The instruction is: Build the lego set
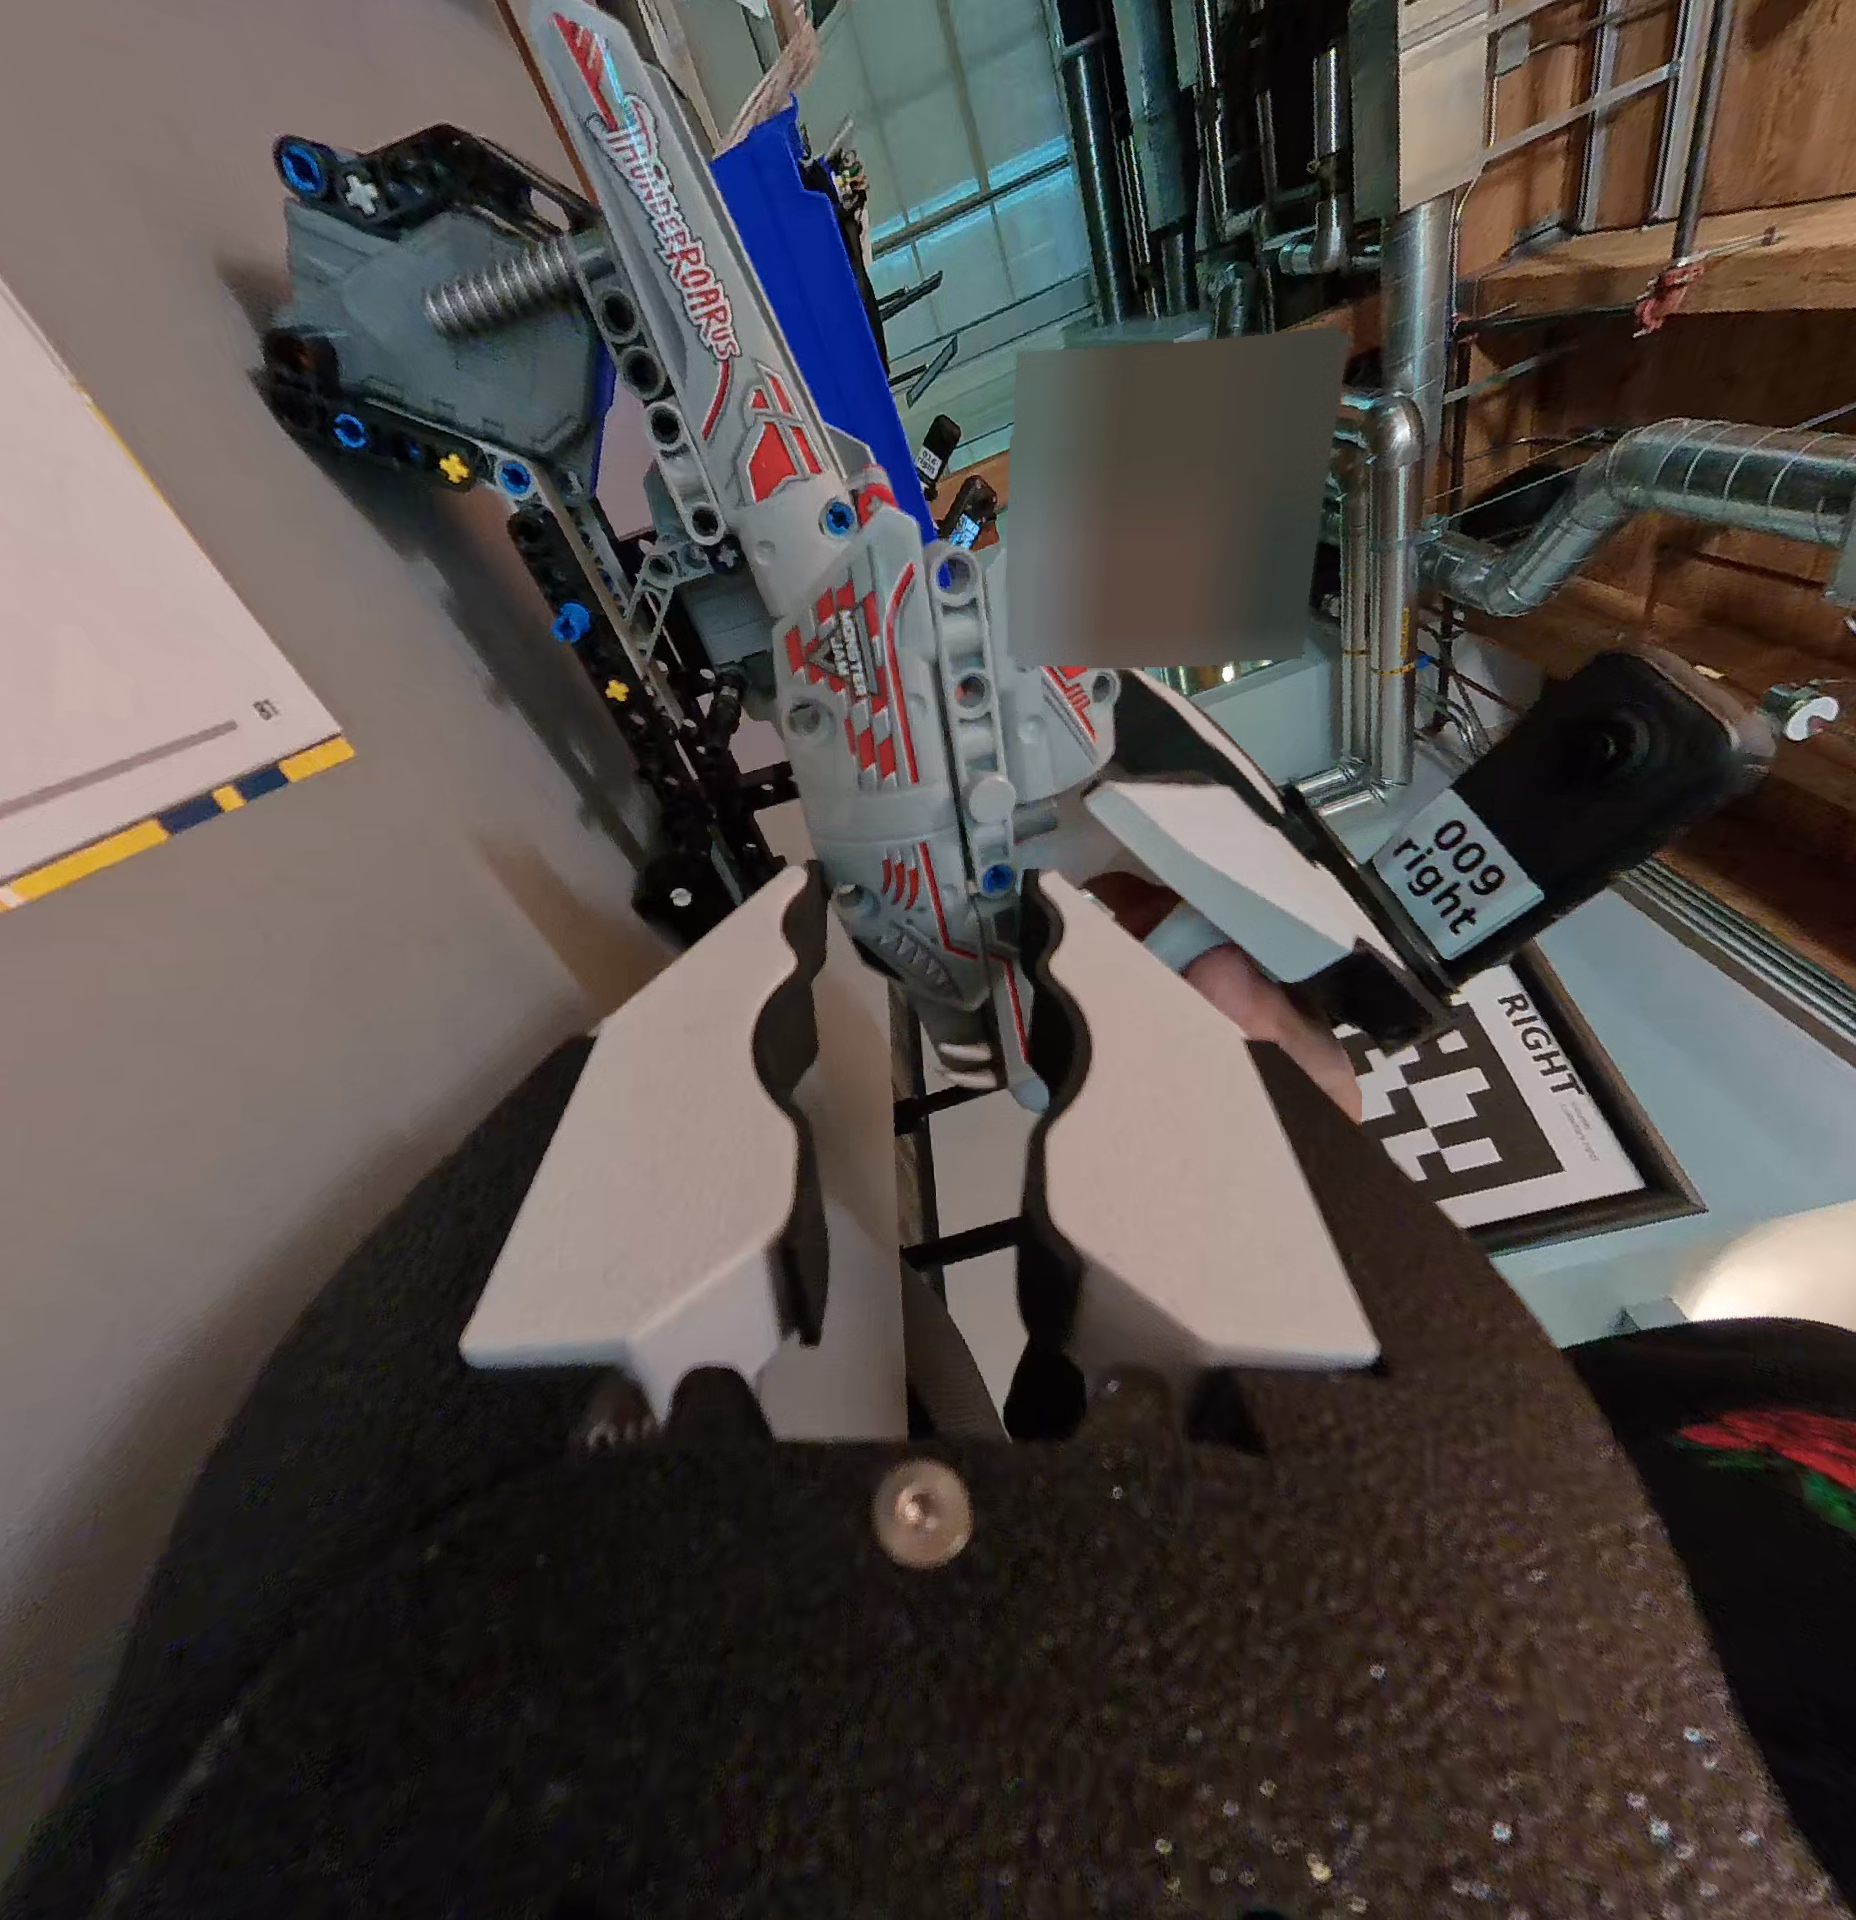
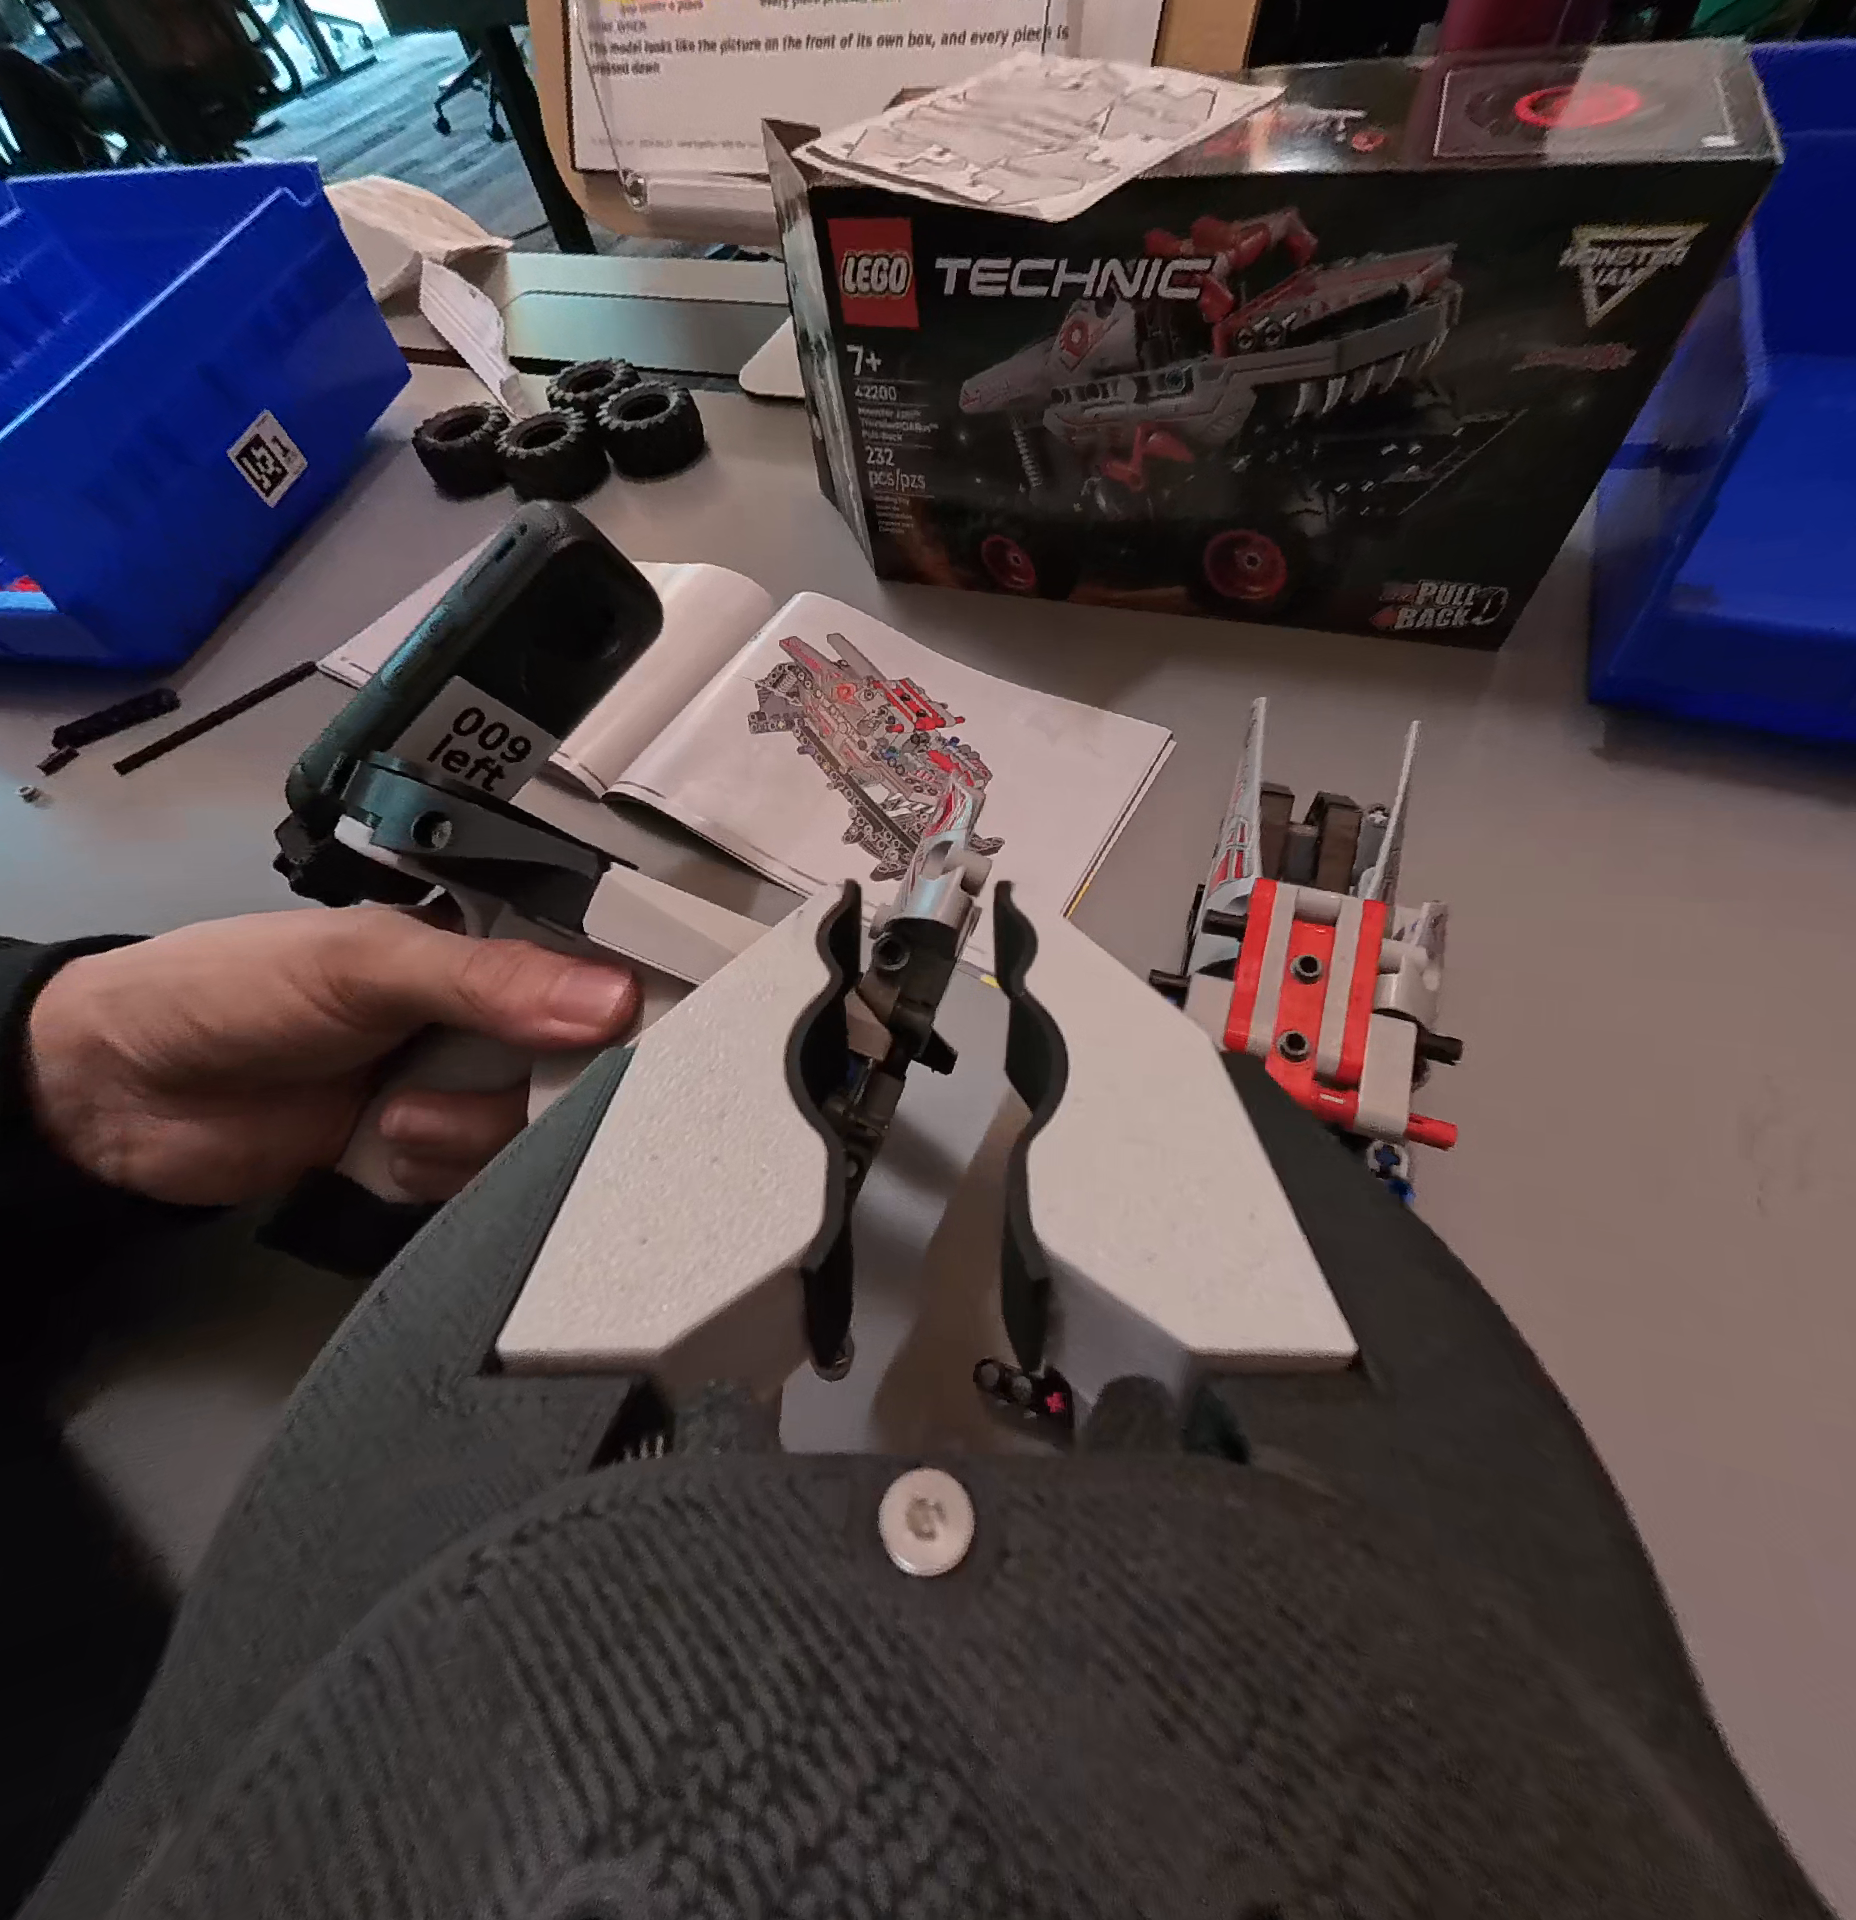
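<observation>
My left gripper is shut on the nose of the grey, red and black truck model and holds it off the table, tilted. The model's chassis with a spring sticks out to the far left. In the right wrist view a grey and black end of the model sits between the jaws of my right gripper. It lies against the left pad, with a gap to the right pad. A hand holds the left gripper's handle.
A red and grey sub-assembly lies on the grey table to the right. The open instruction booklet, the set's box, several black tyres, loose black beams and blue bins stand beyond. The left gripper's tips are roughly 4 cm from the right gripper's.
</observation>
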### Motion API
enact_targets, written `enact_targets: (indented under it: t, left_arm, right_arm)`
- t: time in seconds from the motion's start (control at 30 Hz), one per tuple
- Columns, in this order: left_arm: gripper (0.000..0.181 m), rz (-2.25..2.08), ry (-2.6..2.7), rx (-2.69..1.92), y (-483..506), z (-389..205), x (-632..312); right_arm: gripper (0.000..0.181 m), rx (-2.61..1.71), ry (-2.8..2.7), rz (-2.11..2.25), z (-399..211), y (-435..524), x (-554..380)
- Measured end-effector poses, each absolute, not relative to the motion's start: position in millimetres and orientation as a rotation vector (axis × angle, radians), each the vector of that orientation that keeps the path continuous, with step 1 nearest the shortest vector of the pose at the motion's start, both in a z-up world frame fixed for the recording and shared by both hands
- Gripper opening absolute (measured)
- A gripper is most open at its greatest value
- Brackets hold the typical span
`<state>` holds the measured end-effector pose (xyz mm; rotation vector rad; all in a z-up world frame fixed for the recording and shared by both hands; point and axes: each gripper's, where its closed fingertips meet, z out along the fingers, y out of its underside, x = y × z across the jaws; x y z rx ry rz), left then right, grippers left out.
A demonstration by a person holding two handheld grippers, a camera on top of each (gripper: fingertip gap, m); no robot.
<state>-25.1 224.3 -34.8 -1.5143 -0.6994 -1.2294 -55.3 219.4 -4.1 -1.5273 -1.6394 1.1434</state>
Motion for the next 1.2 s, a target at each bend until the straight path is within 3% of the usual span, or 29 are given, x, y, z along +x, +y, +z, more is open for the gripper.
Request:
enact_targets:
  t: [0.17,0.37,0.53,1.2]
  left_arm:
    - [0.034,-1.274,-0.71,-1.487,225.8,-35.7,-26.7]
    - [0.034,-1.282,-0.743,-1.467,226.4,-39.6,-35.3]
    - [0.034,-1.279,-0.759,-1.462,226.8,-42.5,-39.4]
    - [0.034,-1.305,-0.781,-1.453,231.4,-47.3,-46.0]
  right_arm:
    - [0.039,-1.49,-1.645,1.088,1.5,226.5,-49.5]
    - [0.077,-1.488,-1.529,0.953,14.2,264.0,-38.9]
    - [0.098,-1.554,-1.433,0.828,10.5,300.2,-32.6]
    - [0.103,-1.635,-1.493,1.069,-17.5,294.6,-46.6]
